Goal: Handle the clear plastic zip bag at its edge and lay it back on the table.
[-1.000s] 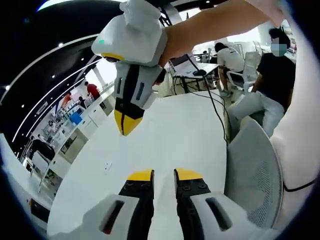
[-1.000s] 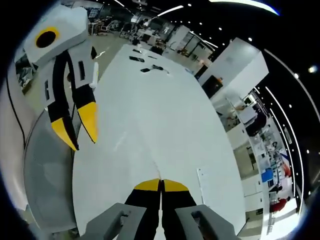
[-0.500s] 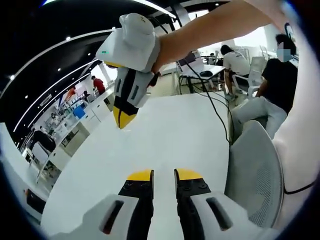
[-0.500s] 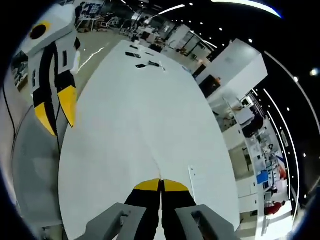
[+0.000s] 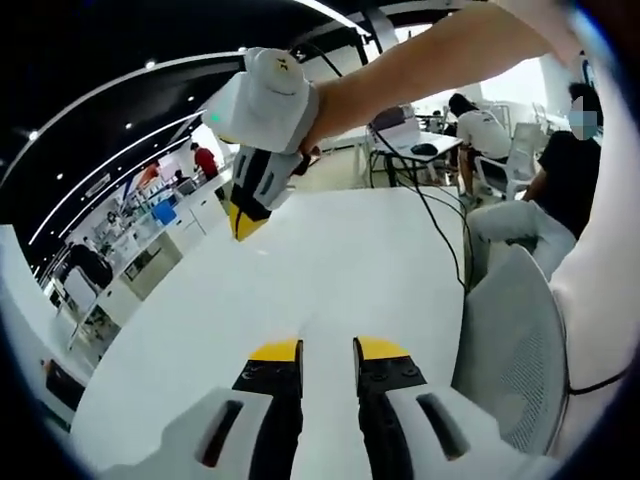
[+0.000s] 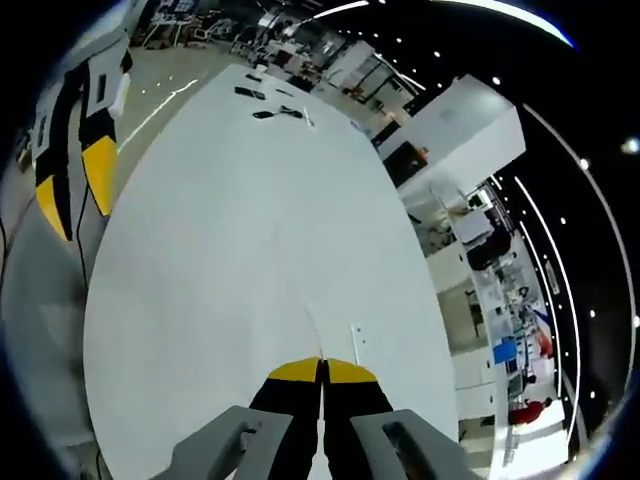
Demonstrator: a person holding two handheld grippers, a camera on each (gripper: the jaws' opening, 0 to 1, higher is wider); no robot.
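1. Right gripper view: the right gripper [image 6: 322,370] has its yellow tips pressed together with no gap. A faint thin line runs ahead from them over the white surface [image 6: 230,250]. It may be the edge of the clear plastic zip bag, but the film is too transparent to say for certain, so I cannot tell whether the bag is pinched there.
2. The left gripper [image 5: 328,348] shows a narrow gap between its jaws with nothing in it. It sits low over the surface, with the right gripper raised ahead of it and to its left.
3. Likely risk: with the bag so hard to see, a release could drop it crooked or folded. If a corner is only lightly pinched, it could also slip out early.
4. Second risk: the two grippers are near each other, so a hasty lowering could knock them together.
5. Edges: a grey mesh chair [image 5: 505,340] and a dark cable [image 5: 440,235] lie to the right of the left gripper, at the surface's rim.
6. Open room: a broad bare stretch extends ahead of the right gripper. Small dark items [image 6: 270,105] sit well apart at the far end, and a small white strip [image 6: 356,335] lies just right of the tips.
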